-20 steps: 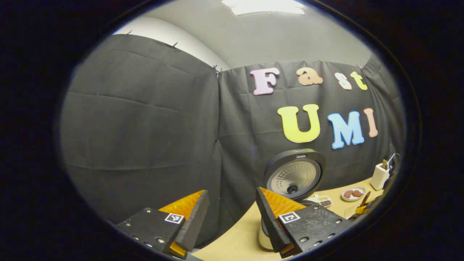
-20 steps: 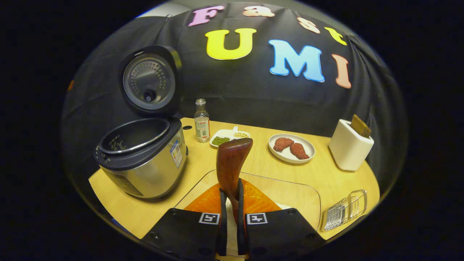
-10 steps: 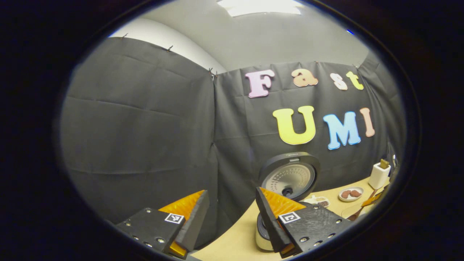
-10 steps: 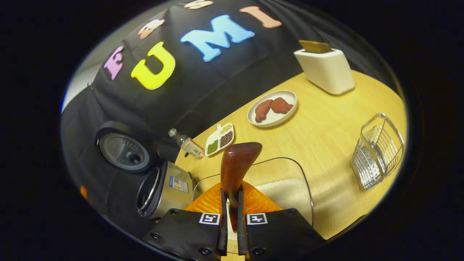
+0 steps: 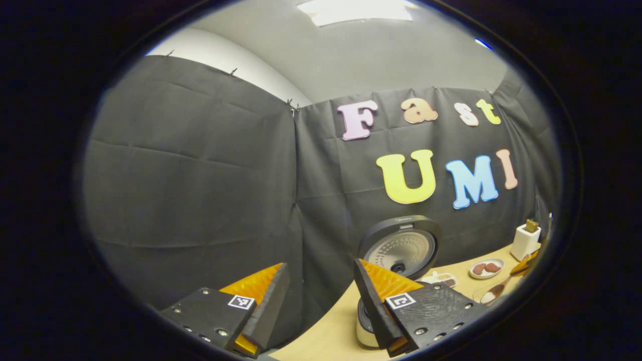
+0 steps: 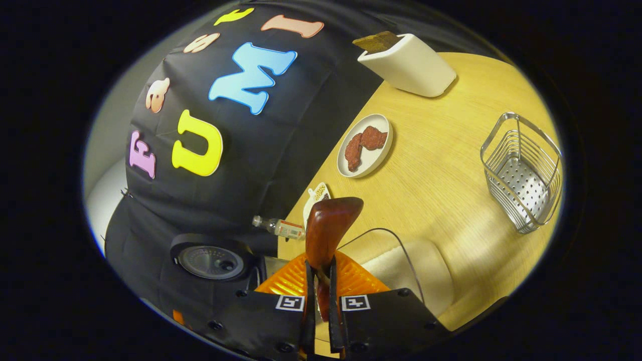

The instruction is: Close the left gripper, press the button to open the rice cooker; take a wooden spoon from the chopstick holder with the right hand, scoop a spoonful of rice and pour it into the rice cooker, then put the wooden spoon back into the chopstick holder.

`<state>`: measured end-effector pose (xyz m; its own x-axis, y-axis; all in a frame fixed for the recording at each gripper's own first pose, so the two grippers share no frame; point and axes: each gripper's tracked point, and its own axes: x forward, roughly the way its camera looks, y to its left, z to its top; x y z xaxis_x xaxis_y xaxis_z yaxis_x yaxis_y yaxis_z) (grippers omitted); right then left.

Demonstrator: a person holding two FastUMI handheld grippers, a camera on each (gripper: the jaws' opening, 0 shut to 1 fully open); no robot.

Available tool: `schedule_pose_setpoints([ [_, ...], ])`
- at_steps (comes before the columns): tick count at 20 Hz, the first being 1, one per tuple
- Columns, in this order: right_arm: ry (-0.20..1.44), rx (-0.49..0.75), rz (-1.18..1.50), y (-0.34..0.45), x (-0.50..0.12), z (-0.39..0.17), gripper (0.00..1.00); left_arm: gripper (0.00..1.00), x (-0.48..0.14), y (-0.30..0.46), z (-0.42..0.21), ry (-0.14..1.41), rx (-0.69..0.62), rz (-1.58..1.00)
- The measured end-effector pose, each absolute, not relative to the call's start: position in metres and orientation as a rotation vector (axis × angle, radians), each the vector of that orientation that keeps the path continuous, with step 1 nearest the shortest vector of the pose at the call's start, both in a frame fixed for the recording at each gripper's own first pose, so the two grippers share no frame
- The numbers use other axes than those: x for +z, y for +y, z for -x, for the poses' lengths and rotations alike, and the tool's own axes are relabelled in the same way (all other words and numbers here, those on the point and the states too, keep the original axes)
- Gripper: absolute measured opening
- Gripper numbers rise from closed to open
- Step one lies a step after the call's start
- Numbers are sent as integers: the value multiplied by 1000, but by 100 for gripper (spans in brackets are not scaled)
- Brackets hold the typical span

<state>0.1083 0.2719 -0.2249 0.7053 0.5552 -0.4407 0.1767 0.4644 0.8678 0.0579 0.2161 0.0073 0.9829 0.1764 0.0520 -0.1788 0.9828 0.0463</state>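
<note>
**Spoon clamped over the rice tray; cooker lid raised**

Right gripper view, nearest: the right gripper [image 6: 321, 301] is clamped on the handle of the wooden spoon [image 6: 328, 230], both fingers pressing its sides. The smooth, dark red-brown handle rises between them and flares to a rounded end. The view is strongly rolled, so the table [image 6: 451, 200] appears tilted.

Just beyond the fingers lies a clear, round-cornered tray [image 6: 396, 260] holding a bed of white rice [image 6: 416, 265], near the table's front edge. Bare pale wood-grain surface stretches from the tray toward the wire basket [image 6: 524, 173], which stands near the table's right edge, well apart from the other items.

Farther back: a round white plate [image 6: 365, 145] with two reddish pieces, a small divided dish [image 6: 316, 195] and a clear bottle [image 6: 278, 228] along the back edge by the black cloth. The white, block-shaped chopstick holder [image 6: 409, 65] stands at the far right corner, something brown projecting from its top.

The rice cooker [image 6: 210, 260] stands at the left end, its round lid up.

Left gripper view: the left gripper [image 5: 321, 301] hangs with its jaws apart, holding nothing, off the table's left end. Past it the cooker's perforated metal inner lid [image 5: 404, 248] faces the camera. Far right, the spoon bowl [image 5: 489, 297] holds something white, low over the tray.
</note>
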Motion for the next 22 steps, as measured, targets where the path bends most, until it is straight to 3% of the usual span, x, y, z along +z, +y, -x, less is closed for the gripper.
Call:
schedule_pose_setpoints([
  [10,786,429,-1257,356,-163,-127,12,79,1,253,-47,-43,240,-46],
  [14,776,504,-1267,400,-140,-135,16,79,-9,264,-43,-33,260,-38],
  [19,763,583,-1204,455,-128,-138,9,78,-21,284,-38,-20,290,-32],
  [22,780,608,-1172,486,-133,-137,12,78,-18,297,-32,-13,322,-35],
])
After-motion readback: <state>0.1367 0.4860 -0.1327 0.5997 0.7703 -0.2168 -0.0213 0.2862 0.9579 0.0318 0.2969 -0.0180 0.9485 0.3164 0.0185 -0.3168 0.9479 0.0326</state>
